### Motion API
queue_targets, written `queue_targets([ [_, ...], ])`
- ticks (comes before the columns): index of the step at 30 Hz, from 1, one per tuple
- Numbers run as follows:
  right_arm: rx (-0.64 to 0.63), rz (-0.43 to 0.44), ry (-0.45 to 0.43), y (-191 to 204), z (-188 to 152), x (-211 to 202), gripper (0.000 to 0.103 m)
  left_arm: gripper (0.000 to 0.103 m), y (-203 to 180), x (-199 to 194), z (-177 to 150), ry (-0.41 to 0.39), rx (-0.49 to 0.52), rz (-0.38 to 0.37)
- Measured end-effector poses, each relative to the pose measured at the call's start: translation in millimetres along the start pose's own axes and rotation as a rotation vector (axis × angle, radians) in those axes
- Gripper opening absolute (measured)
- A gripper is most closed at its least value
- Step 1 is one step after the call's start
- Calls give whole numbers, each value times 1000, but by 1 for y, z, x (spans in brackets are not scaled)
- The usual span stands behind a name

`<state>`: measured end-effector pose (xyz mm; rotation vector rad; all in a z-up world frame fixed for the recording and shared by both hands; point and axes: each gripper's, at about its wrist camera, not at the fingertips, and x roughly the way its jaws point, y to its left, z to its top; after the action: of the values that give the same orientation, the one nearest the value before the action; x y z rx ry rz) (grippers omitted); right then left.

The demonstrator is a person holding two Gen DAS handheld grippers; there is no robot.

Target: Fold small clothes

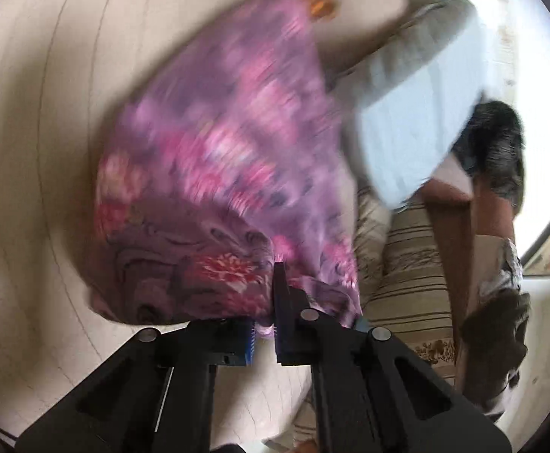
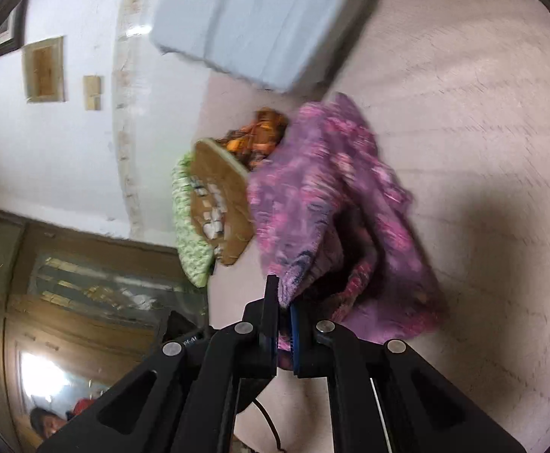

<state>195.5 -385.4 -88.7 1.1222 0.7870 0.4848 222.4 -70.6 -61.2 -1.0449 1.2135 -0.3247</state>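
two grippers share one garment: left gripper (image 1: 264, 330) clamped on an edge of the purple floral cloth (image 1: 218, 151), right gripper (image 2: 283, 336) clamped on another edge, both tilted steeply, likely to lift it taut above the pale bed sheet (image 2: 482, 151) for folding.

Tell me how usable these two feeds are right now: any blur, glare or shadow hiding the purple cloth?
Left wrist: the purple floral cloth is motion-smeared except near the left gripper; the window side at right is blown out. Right wrist: the cloth and bed surface are streaked by motion, a dark shadow lies right of the cloth, and the right gripper stays sharp. Strong fisheye curvature in both.
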Motion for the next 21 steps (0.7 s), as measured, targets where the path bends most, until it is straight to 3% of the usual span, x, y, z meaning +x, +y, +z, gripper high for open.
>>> queue_targets([
  [2,-175,-6,-17,25,3,-10,4,5,-8,-16,7,-48,57,25],
  [6,-357,-259,97,17,-12,9,4,4,5,-13,16,-26,28,55],
  [8,-368,-341,119,2,-19,16,4,4,8,-5,9,0,36,77],
  [11,-356,-432,86,-11,-17,17,5,3,20,1,0,7,70,158],
  [12,-331,-438,80,-14,-15,17,10,3,24,1,0,12,64,167],
  [18,-43,-223,68,-35,-19,-7,40,3,29,-4,7,18,44,142],
  [20,-9,-221,96,-38,-29,0,37,3,25,-6,9,12,44,135],
  [21,-15,-290,115,-38,-29,9,12,3,23,-6,12,12,35,129],
])
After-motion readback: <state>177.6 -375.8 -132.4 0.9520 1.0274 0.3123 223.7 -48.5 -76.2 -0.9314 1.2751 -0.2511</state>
